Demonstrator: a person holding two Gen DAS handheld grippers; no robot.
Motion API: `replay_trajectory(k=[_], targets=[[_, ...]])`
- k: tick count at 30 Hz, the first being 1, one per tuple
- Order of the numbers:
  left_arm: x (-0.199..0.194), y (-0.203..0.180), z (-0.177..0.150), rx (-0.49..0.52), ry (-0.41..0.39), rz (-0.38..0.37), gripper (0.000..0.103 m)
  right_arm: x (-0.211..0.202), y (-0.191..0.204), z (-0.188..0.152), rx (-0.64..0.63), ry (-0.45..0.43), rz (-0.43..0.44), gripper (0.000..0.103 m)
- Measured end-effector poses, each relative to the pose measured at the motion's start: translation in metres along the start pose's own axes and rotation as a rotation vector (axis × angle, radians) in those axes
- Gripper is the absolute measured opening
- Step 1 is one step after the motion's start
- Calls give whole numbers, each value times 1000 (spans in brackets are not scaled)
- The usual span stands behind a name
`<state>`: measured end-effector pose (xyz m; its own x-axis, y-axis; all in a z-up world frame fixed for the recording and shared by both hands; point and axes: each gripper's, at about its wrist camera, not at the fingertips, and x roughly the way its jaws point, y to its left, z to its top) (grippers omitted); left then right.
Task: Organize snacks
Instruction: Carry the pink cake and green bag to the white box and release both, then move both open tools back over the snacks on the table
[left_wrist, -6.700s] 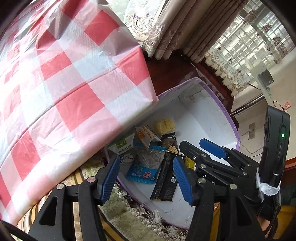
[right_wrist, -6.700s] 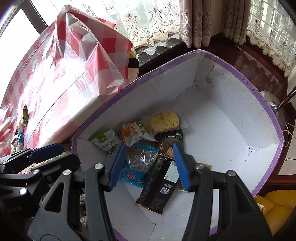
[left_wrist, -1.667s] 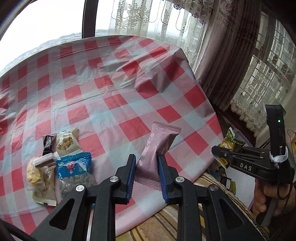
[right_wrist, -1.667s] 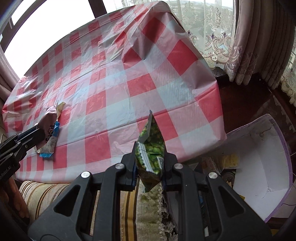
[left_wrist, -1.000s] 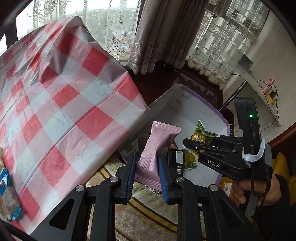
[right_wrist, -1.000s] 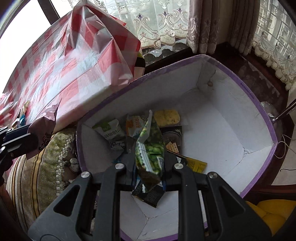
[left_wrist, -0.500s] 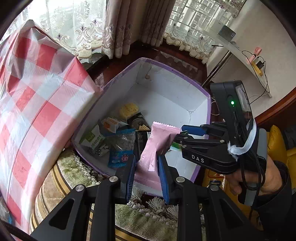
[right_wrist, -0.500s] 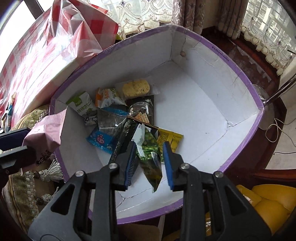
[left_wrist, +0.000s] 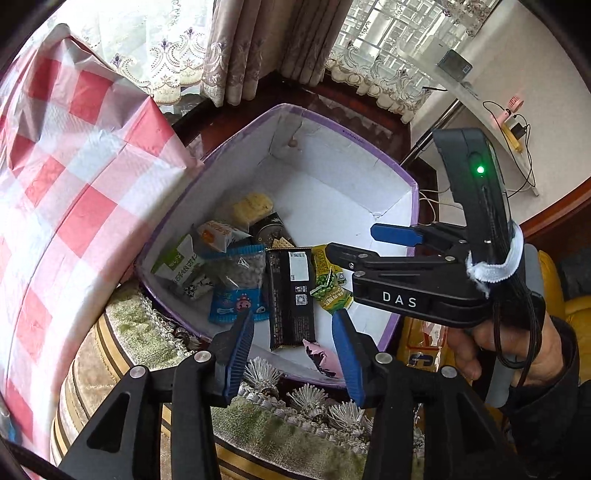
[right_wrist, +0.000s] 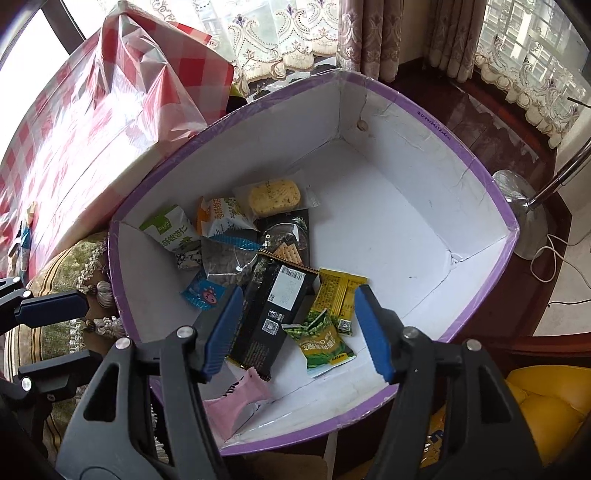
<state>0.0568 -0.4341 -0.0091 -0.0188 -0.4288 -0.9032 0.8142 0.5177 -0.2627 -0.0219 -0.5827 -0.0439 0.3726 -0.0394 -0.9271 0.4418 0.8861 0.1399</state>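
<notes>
Box (right_wrist: 480, 177): we see it, purple-rimmed, holding about ten snack packets.
Table (right_wrist: 74, 122): a few packets left, we judge.
Left gripper (left_wrist: 293, 345): jaws opening, empty.
Right gripper (right_wrist: 299, 332): jaws opening, empty.
Green packet (right_wrist: 325, 341): inside.
Pink packet (right_wrist: 236, 402): inside, near wall.

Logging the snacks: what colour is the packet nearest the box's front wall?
Pink packet; the right wrist view shows it best.

Left gripper (left_wrist: 293, 345) angled steeply down over the near rim of the purple-edged box (left_wrist: 388, 162), jaws opening, nothing pressed between the pads

Right gripper (right_wrist: 301, 330) steeply down over the box's near end, jaws opening, empty

Right hand (left_wrist: 498, 339) wraps its handle, dark sleeve at the wrist
</notes>
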Motion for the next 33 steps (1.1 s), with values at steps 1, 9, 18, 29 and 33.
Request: replay_trajectory(k=[1,9,18,29,33], targets=[[-1,2,0,-6,-5,0,45,0,2,0,-2,-1,3,66],[-21,34,-4,-100,-79,36,45,-8,40,9,-68,-21,39,66],[-57,94,-24,-256,-189,120,46,-15,99,16,-180,-40,84,69],[-110,177,-74,-464,-322,263,46,-23,171,19,-295,-53,147,73],[-133,214,-99,-533,-380,337,46,-25,201,20,-328,-53,190,74]])
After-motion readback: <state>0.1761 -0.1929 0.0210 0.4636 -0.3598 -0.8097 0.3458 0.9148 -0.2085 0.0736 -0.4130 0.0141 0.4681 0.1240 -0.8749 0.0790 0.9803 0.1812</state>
